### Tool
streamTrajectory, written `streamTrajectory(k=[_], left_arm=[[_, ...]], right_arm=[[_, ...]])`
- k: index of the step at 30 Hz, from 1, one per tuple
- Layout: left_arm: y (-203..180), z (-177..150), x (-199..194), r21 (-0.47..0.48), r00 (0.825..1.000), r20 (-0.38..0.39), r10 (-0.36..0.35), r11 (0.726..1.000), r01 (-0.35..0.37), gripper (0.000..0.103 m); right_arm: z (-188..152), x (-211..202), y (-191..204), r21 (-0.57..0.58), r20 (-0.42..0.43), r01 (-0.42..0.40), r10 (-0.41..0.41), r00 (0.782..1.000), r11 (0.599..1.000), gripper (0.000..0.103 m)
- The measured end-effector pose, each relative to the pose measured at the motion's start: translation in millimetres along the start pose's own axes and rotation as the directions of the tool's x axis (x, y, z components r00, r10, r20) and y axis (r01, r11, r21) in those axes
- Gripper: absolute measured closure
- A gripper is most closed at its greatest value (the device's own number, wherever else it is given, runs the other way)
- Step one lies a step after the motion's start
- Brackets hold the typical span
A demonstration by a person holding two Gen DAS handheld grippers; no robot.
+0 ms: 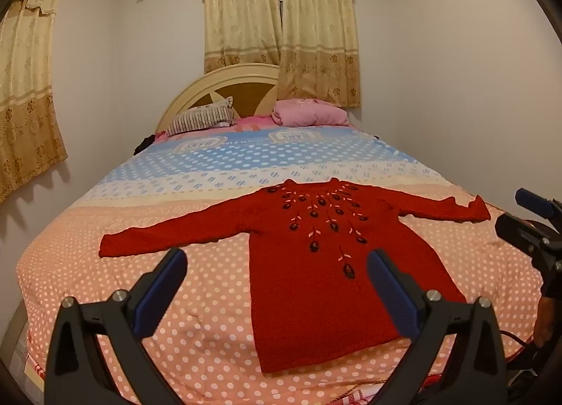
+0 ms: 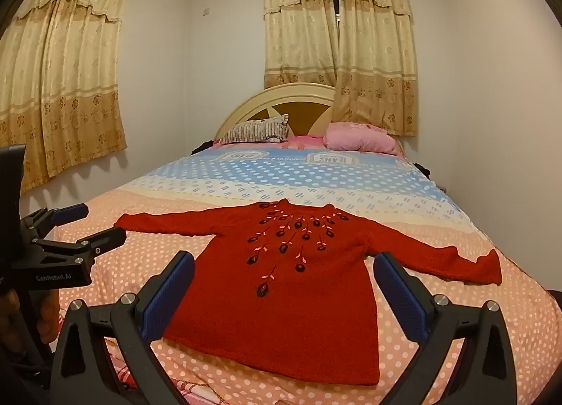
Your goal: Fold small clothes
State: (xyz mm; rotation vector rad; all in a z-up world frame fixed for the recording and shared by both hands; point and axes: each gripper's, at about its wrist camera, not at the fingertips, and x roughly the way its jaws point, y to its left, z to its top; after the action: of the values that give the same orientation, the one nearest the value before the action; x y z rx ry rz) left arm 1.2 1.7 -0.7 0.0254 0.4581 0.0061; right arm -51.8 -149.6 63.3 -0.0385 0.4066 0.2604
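Fingers (image 1: pixel 168 285) of the left gripper (image 1: pixel 277 264) spread wide with nothing between the blue pads; fingers (image 2: pixel 175 285) of the right gripper (image 2: pixel 284 268) likewise spread and empty. Both grippers hover above the near end of the bed (image 1: pixel 123 299), clear of the cloth. A red knitted sweater (image 1: pixel 316 282) with dark embroidered flowers lies flat and face up on the polka-dot bedspread (image 2: pixel 474 299), sleeves stretched out sideways, hem toward the grippers, neckline toward the headboard (image 2: pixel 281 96).

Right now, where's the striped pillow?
The striped pillow leans against the headboard at the far end of the bed, on its left side in both wrist views, left of the pink pillow, far beyond the red sweater.
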Motion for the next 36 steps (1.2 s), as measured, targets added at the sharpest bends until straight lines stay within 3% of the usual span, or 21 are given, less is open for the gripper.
streamTrajectory(k=[36], left_arm=[[10.0,-5.6,7.8,0.000,1.000,-0.023,0.011,1.000,-0.011,0.000]], right_arm=[[-14.3,11.1,-17.2,0.058,-0.046,0.005,-0.002,0.999,0.998,0.001]])
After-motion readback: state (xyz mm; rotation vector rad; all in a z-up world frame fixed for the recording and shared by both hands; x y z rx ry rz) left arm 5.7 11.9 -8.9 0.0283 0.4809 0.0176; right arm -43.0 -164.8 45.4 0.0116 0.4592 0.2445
